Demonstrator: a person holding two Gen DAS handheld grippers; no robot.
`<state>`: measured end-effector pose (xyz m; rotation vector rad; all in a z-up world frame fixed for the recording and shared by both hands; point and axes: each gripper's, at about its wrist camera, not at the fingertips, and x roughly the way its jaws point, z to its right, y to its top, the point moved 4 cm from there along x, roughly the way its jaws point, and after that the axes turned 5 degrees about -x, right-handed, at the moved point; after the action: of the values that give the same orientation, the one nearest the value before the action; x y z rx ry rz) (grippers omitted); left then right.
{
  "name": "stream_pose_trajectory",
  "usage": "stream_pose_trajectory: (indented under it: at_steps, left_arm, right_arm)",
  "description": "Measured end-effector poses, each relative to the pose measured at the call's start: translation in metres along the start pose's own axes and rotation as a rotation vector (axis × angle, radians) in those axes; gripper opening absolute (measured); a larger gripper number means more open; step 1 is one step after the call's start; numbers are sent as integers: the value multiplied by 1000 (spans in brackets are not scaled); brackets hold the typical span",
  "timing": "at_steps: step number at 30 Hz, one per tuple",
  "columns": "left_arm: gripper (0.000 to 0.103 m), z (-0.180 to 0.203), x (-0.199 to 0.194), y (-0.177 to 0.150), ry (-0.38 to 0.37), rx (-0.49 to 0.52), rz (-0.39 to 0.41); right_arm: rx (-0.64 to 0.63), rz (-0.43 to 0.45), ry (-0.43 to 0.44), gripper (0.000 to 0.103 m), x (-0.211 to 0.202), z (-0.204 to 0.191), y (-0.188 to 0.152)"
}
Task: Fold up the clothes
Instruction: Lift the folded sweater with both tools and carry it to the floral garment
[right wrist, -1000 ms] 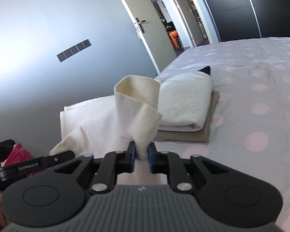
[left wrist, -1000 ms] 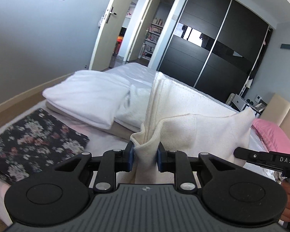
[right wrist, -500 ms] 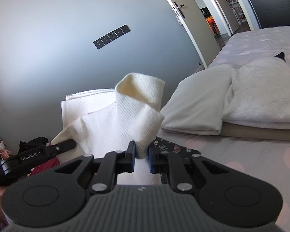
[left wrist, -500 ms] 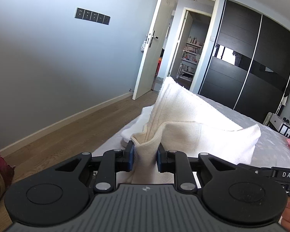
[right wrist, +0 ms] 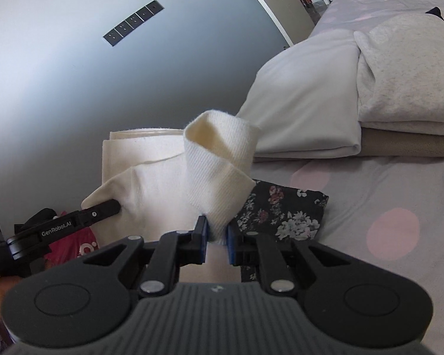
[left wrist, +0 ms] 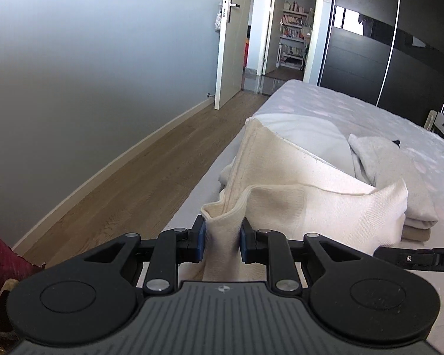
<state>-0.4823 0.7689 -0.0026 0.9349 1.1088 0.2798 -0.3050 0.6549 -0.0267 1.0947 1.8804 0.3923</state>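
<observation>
Pinching a bunched corner of the cream garment (left wrist: 296, 204), the left gripper (left wrist: 221, 244) has its 2 blue pads pressed into the fabric from either side. The right gripper (right wrist: 216, 238) is likewise clamped on another ribbed corner of the same garment (right wrist: 216, 165), which rises above its pads in a rolled loop. Between the 2 grippers the cloth hangs folded, lifted clear of the bed (right wrist: 399, 183); in the right wrist view the left gripper's black finger (right wrist: 100, 210) shows against the far corner of the fabric.

Just beyond the held cloth, a dark floral garment (right wrist: 284, 207) lies flat on the pink-dotted bedsheet. Further back sits a stack of folded clothes (right wrist: 399, 103): a white piece beside a light grey one, with a beige layer beneath.

From the left wrist view, the same stack (left wrist: 399, 183) lies on the bed behind the cream garment, a wooden floor (left wrist: 151, 171) runs alongside the bed, and an open door (left wrist: 228, 38) and dark wardrobe (left wrist: 370, 47) stand at the far end.
</observation>
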Motion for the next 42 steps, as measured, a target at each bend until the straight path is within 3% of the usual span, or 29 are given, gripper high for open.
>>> stream_pose_trajectory:
  at_steps: [10, 21, 25, 28, 31, 36, 39, 42]
  left_arm:
    - [20, -3, 105, -6, 47, 45, -148]
    - [24, -21, 153, -24, 98, -23, -213]
    - [29, -26, 145, -24, 103, -40, -210]
    - [29, -36, 120, -13, 120, -57, -146]
    - [29, -43, 87, -7, 124, -61, -88]
    - [21, -39, 46, -16, 88, -46, -54]
    - [18, -28, 48, -36, 84, -3, -66]
    - [12, -31, 65, -54, 121, -15, -115]
  right_arm:
    - [-3, -55, -90, 15, 70, 38, 20]
    - [30, -153, -158, 15, 125, 76, 14]
    - [-9, -182, -183, 19, 129, 75, 16]
    - [-36, -164, -213, 35, 115, 77, 24]
    - [-41, -132, -216, 35, 91, 83, 29]
    - [-157, -117, -67, 33, 74, 49, 20]
    - [-266, -123, -35, 31, 77, 22, 3]
    - [-345, -131, -67, 31, 88, 9, -11]
